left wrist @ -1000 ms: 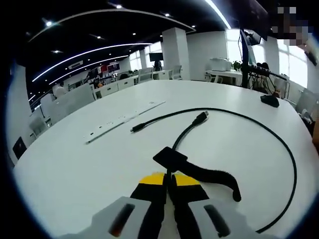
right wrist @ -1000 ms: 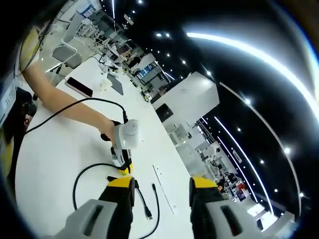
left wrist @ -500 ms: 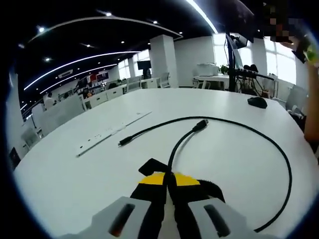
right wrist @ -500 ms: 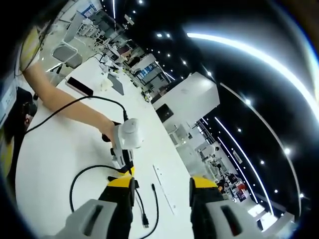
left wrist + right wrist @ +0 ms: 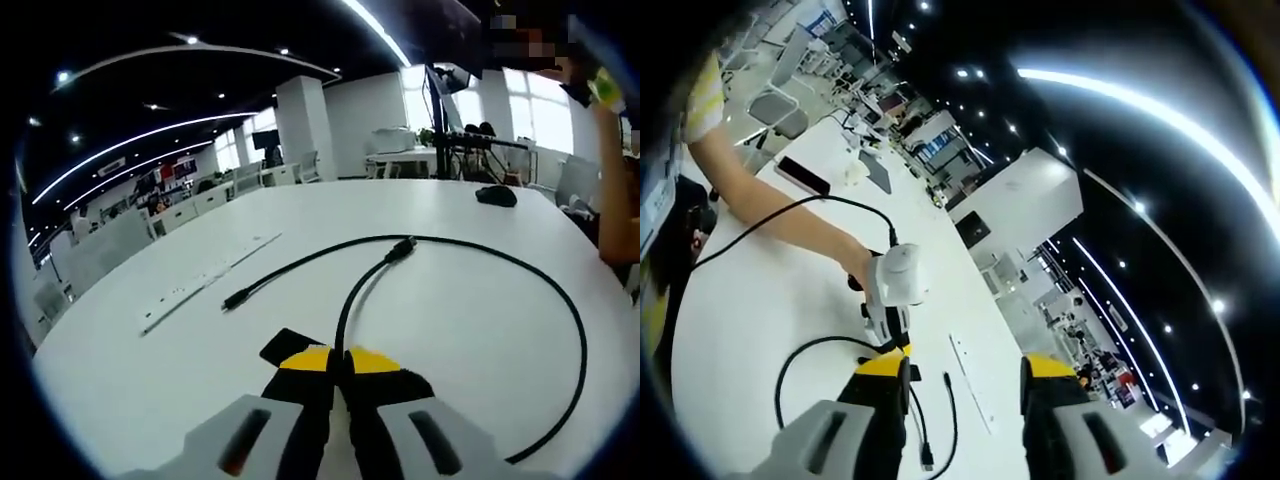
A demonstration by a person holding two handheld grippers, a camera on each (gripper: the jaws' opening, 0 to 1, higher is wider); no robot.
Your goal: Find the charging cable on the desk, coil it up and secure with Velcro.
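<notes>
The left tool (image 5: 338, 362) is clenched on the black cable (image 5: 520, 268) low over the white desk (image 5: 450, 320). The cable goes forward from the jaws to a plug, and its long part bends in a wide arc to the right and back. A black Velcro tab (image 5: 283, 346) lies just left of the jaws. A white strip (image 5: 205, 283) lies to the left, a mouse (image 5: 496, 195) far behind. The right tool (image 5: 962, 382) is released and holds nothing, high above the desk.
</notes>
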